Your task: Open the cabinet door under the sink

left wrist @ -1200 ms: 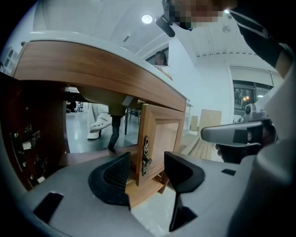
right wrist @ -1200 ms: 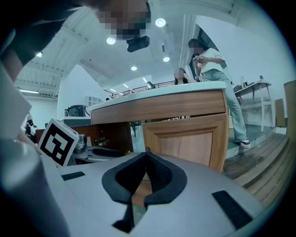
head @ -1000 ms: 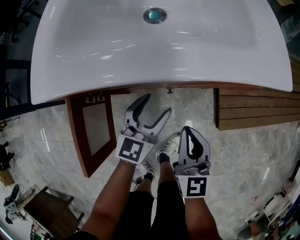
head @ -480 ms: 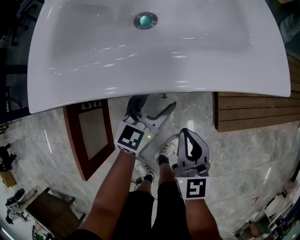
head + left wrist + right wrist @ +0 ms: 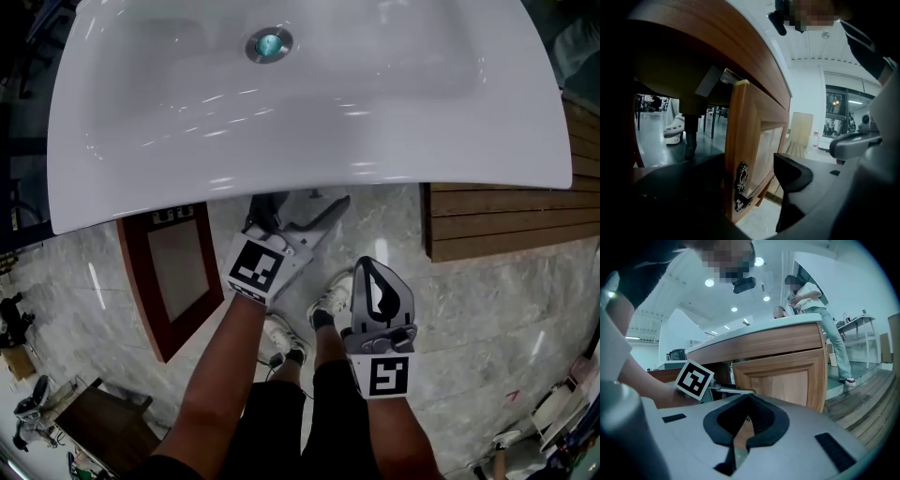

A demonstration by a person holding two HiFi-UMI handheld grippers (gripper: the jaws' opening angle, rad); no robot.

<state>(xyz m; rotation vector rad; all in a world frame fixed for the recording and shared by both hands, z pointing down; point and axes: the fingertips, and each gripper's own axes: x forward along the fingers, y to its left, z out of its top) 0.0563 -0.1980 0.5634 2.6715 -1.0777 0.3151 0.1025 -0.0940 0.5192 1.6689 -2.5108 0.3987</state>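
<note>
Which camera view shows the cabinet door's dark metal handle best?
The left gripper view: the handle sits close up between its jaws. The sink hides it in the head view; the right gripper view shows only the door's front.

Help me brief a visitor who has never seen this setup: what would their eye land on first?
The big white sink fills the top of the head view, with the left gripper reaching beneath its rim and the shut right gripper lower down. A cabinet door hangs wide open at left. In the left gripper view, a second door, dark ornate handle on its edge, stands between the open jaws.
</note>
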